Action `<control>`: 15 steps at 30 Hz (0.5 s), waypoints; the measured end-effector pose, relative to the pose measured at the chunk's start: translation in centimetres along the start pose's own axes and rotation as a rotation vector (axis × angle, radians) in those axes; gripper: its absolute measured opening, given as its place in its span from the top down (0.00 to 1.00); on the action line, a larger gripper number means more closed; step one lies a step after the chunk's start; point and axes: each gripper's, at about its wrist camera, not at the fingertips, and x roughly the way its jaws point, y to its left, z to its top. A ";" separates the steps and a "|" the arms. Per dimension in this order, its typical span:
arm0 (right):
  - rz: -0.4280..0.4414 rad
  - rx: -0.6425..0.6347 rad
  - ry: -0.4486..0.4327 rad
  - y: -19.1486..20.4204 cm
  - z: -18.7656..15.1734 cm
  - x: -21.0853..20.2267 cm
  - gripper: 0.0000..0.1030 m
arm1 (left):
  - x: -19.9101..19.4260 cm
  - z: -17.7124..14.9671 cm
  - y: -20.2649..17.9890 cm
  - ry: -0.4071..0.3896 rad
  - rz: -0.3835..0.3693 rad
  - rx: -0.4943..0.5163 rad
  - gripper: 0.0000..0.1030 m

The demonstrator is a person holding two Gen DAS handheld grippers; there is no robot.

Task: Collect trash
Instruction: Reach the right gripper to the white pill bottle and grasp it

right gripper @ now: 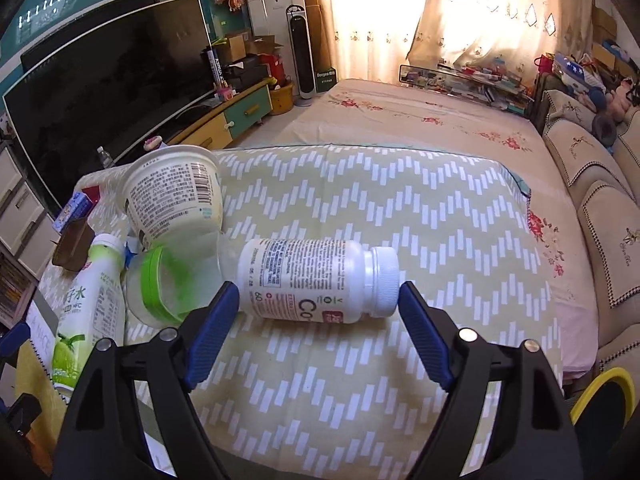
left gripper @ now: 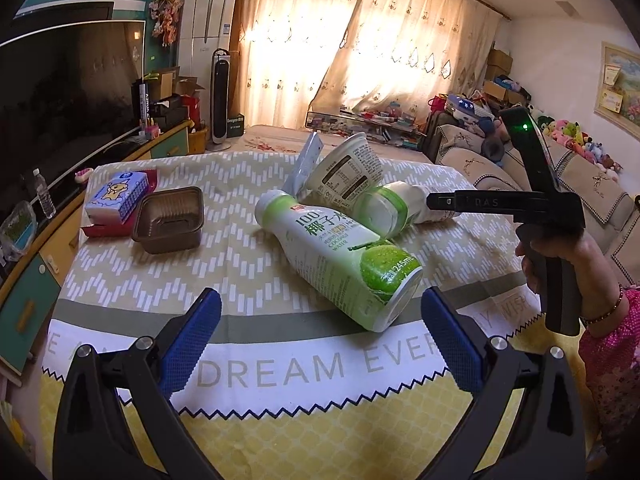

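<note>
1. Left gripper [left gripper: 320, 320]: jaws wide apart, nothing between the blue pads [left gripper: 192, 344]. It hangs over the near edge of the patterned cloth [left gripper: 168, 280], angled down at the clutter.
2. Coconut water bottle [left gripper: 340, 256] lies on its side just ahead of the left gripper, base toward the camera, near the right pad but apart from it.
3. Right gripper [right gripper: 318, 320]: jaws wide, not gripping. The white pill bottle [right gripper: 320, 280] lies on its side across the gap just beyond the fingertips, cap to the right. Can't tell if the left pad touches its base; the cap end looks clear of the right pad.
4. In the left wrist view the right gripper comes in from the right, held by a hand [left gripper: 560, 256]; its finger tip sits at the pill bottle.
5. Paper cup [right gripper: 176, 196] is tipped on its side behind the bottles, leaning on them.
6. Clear container with green rim [right gripper: 168, 284] lies between the coconut bottle and the pill bottle, touching the pill bottle's base end.
7. Brown plastic tray [left gripper: 168, 220] sits upright on the cloth, left of the pile, well apart from both grippers.
8. Blue tissue pack [left gripper: 118, 196] sits beside the tray on a red item, far left.
9. Bright curtains [left gripper: 360, 40] behind wash out the back of the room.
</note>
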 end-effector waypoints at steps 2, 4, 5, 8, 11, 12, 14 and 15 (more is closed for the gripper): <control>-0.012 -0.005 0.003 0.3 0.1 0.3 0.23 | 0.0 -0.1 -0.1 -0.001 0.002 0.001 0.05; -0.017 0.006 0.007 0.3 0.4 0.6 0.21 | 0.0 -0.2 -0.2 -0.004 0.010 0.007 0.05; -0.020 0.015 0.008 0.2 0.5 0.8 0.18 | -0.1 -0.2 -0.2 -0.004 0.011 0.009 0.05; -0.025 0.031 0.009 -0.1 0.9 1.1 0.17 | 0.1 -0.3 -0.4 0.000 0.010 0.015 0.05; -0.036 0.025 0.010 -0.1 1.2 1.5 0.14 | 0.1 -0.4 -0.5 0.002 0.011 0.021 0.05; -0.042 0.023 0.013 -0.1 1.4 1.6 0.13 | 0.1 -0.5 -0.5 0.003 0.012 0.022 0.05; -0.048 0.022 0.023 0.1 1.6 2.0 0.13 | 0.2 -0.5 -0.6 0.003 0.012 0.023 0.05; -0.052 0.024 0.026 0.1 1.7 2.1 0.13 | 0.2 -0.5 -0.6 0.004 0.012 0.023 0.05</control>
